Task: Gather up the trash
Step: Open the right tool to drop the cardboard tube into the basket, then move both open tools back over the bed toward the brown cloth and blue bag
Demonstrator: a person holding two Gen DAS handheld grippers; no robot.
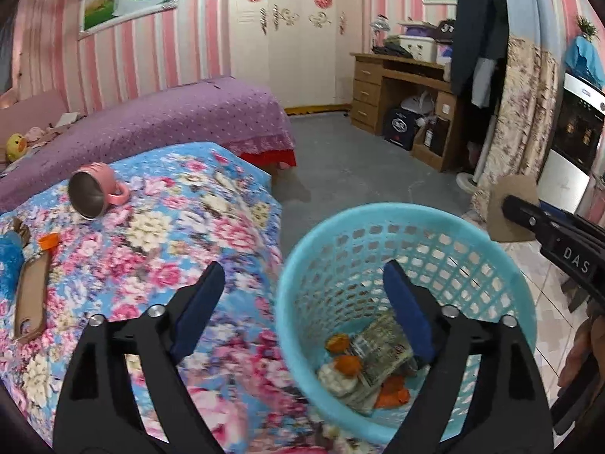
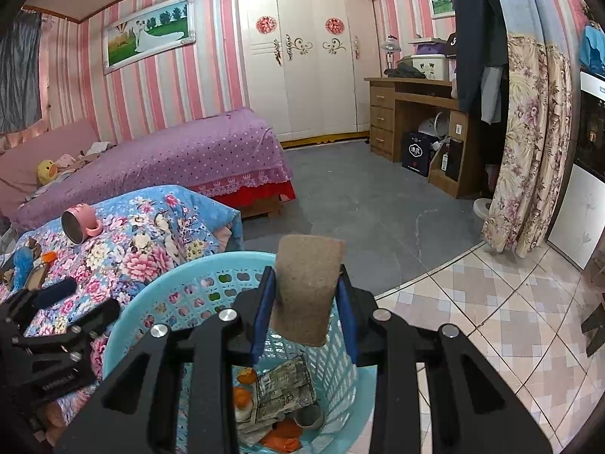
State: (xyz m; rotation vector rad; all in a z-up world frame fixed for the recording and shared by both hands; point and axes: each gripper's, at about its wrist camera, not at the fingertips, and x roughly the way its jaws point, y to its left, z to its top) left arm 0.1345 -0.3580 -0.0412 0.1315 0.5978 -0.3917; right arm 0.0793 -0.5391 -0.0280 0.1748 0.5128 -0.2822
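A light blue plastic basket [image 1: 302, 249] [image 2: 159, 302] stands beside the floral-covered table and holds orange peels [image 1: 348, 365], a crumpled wrapper [image 1: 382, 348] and other scraps. My right gripper [image 2: 306, 295] is shut on a brown cardboard piece [image 2: 308, 287] and holds it above the basket; this piece also shows in the left wrist view [image 1: 510, 215]. My left gripper [image 1: 302, 310] is open and empty, straddling the basket's near rim at the table edge.
On the floral cloth [image 1: 151, 249] lie a tipped pink mug [image 1: 96, 193], an orange scrap [image 1: 49, 242], a brown cardboard strip [image 1: 32, 295] and a blue fuzzy item [image 1: 9, 265]. A purple bed [image 1: 170, 113], a wooden desk [image 1: 401, 87] and a curtain [image 1: 525, 113] stand behind.
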